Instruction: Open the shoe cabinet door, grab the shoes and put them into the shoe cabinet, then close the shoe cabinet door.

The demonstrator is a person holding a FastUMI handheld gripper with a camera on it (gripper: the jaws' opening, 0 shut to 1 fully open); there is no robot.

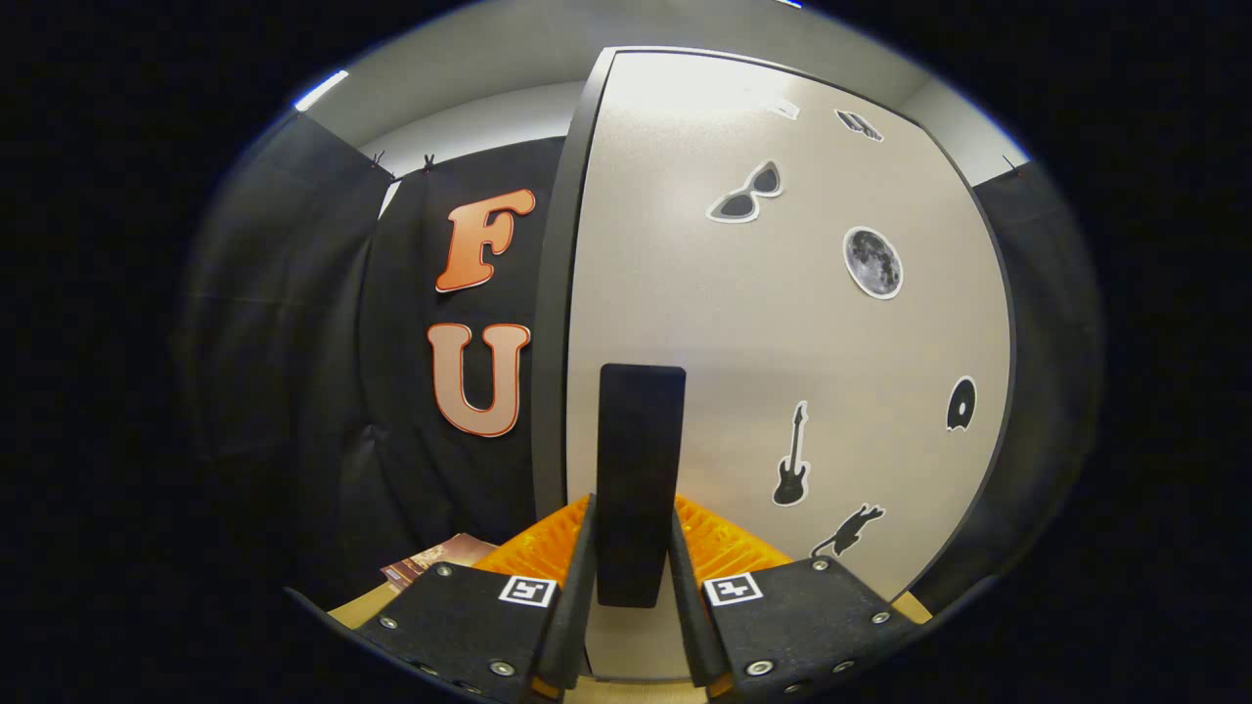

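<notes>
A: Two fingers of the hand-held gripper clamp the dark handle on the shoe cabinet door; which step?

B: Likely opening; next, pull it outward

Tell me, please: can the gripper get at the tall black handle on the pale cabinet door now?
Probably yes: the gripper already has the tall black handle between its fingers, close on both sides. Nothing stands between them on the pale cabinet door.

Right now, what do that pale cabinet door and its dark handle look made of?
The cabinet door looks like matte laminated board: pale, faintly grained, softly reflecting light. The handle seems matte black plastic or coated metal; I cannot tell which. The tongs sit closed on it.
</notes>
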